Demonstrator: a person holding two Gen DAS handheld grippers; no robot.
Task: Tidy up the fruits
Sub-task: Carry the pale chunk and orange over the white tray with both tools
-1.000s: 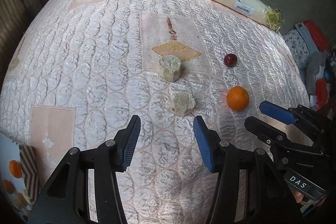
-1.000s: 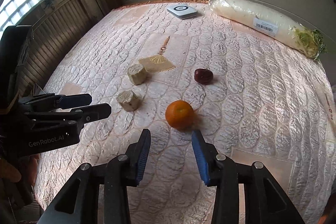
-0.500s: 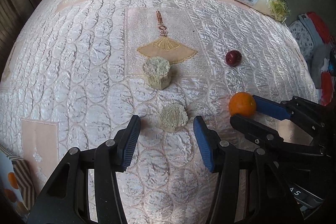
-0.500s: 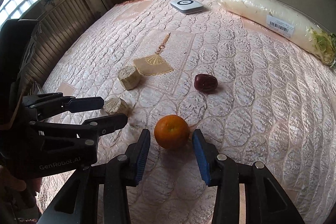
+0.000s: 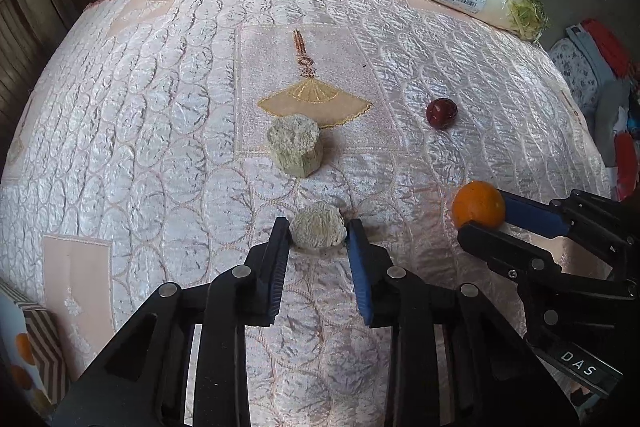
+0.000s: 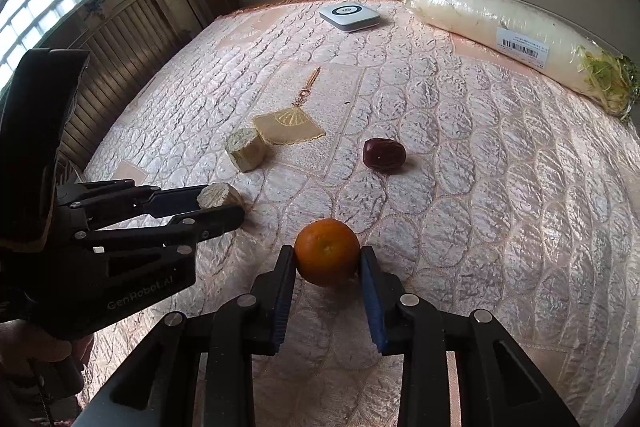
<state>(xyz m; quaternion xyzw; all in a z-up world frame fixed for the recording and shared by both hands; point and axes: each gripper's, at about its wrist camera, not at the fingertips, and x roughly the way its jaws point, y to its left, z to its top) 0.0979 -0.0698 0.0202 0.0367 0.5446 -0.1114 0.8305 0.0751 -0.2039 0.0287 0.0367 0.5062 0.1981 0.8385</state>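
Looking down the left wrist view first: the left gripper (image 5: 318, 233) has its jaws closing around a small pale, rough-topped chunk of cut fruit (image 5: 318, 230), and both blue pads look like they're touching its sides already. It sits on the shiny pink quilted bedspread (image 5: 160, 131), close to the near edge. A second, taller beige chunk with flat cut sides (image 5: 296, 146) stands a bit further back, just below the embroidered gold fan patch (image 5: 314, 100). Off to the right, a dark red date-like fruit (image 5: 441, 113) lies on its own. The round orange mandarin (image 5: 478, 204) is nearer, pinched in the right gripper (image 5: 482, 213).

From the right wrist view, same story on the other side: the right gripper's jaws are closing on the mandarin, pads tight against both sides, fruit resting on the cover. Its skin looks smooth, firm and unbruised. The chunk in the left gripper looks dry and crumbly, so I'd go easy on the squeeze.

My read: this is the grab step, both hands at once, nothing lifted yet. Next up is probably lifting both straight up and carrying them to wherever the fruit gets grouped; I can't see a bowl or tray. The plastic-wrapped white radish (image 6: 516, 31) and the flat white gadget (image 6: 349, 16) along the far edge are well clear.
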